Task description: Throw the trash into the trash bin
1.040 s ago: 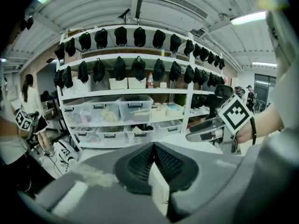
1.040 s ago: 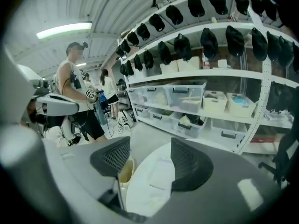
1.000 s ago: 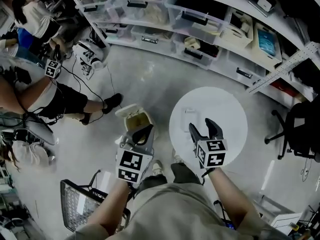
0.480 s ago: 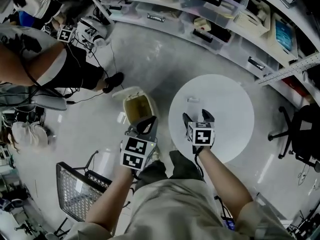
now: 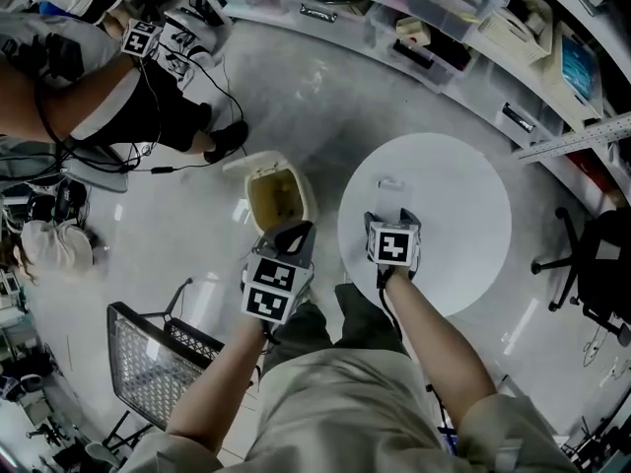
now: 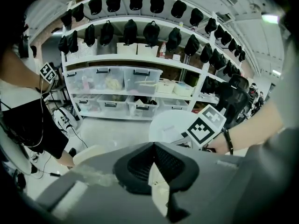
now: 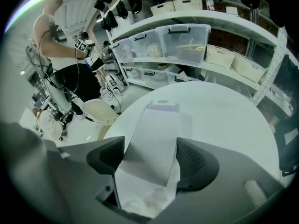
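A flat white packet with a purple end (image 5: 391,182) lies on the round white table (image 5: 458,215). My right gripper (image 5: 391,218) is open just short of it. In the right gripper view the packet (image 7: 154,134) reaches in between the wide-spread jaws of that gripper (image 7: 150,148), and the pads do not press on it. A cream trash bin (image 5: 301,200) with its lid up stands on the floor left of the table. My left gripper (image 5: 291,233) hovers by the bin's near edge. Seen in the left gripper view, the left gripper (image 6: 153,146) has its tips together.
Shelves with clear storage boxes (image 5: 434,28) curve along the far side. A seated person (image 5: 108,106) with cables is at the upper left. A wire basket (image 5: 148,372) stands at the lower left, and an office chair (image 5: 601,254) at the right.
Both grippers have sunk. The right one has come closer to the packet. The left one now sits nearer the bin.
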A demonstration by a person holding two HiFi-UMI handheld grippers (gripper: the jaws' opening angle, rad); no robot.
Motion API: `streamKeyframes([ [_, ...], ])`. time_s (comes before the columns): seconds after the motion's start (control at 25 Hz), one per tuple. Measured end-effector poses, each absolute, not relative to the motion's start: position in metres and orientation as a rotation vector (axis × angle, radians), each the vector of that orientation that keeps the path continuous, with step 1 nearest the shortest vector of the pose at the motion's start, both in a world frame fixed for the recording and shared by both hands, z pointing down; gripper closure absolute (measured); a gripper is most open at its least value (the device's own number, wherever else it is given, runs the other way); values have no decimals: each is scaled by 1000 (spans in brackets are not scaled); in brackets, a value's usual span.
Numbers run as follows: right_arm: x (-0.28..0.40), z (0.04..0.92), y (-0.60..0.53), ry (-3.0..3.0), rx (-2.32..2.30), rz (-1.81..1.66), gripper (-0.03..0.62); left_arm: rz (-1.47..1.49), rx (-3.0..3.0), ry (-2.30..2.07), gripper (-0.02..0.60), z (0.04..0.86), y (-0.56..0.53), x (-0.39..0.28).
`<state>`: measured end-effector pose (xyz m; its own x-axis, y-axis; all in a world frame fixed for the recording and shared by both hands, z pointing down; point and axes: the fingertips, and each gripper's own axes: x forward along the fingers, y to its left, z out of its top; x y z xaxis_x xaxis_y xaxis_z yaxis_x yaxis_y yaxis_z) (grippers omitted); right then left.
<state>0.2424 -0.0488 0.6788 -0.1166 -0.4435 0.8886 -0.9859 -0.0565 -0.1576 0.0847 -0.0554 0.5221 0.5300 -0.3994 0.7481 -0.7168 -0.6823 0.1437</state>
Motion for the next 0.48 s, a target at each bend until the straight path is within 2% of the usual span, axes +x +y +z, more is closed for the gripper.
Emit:
streamKeyframes([
  [0.24, 248, 669, -49, -1617, 1587, 1143, 261, 955, 2318, -919, 580, 529, -53, 71],
  [0.48, 238, 622, -64, -1731, 1639, 1136, 263, 885, 2267, -998, 579, 533, -54, 41],
])
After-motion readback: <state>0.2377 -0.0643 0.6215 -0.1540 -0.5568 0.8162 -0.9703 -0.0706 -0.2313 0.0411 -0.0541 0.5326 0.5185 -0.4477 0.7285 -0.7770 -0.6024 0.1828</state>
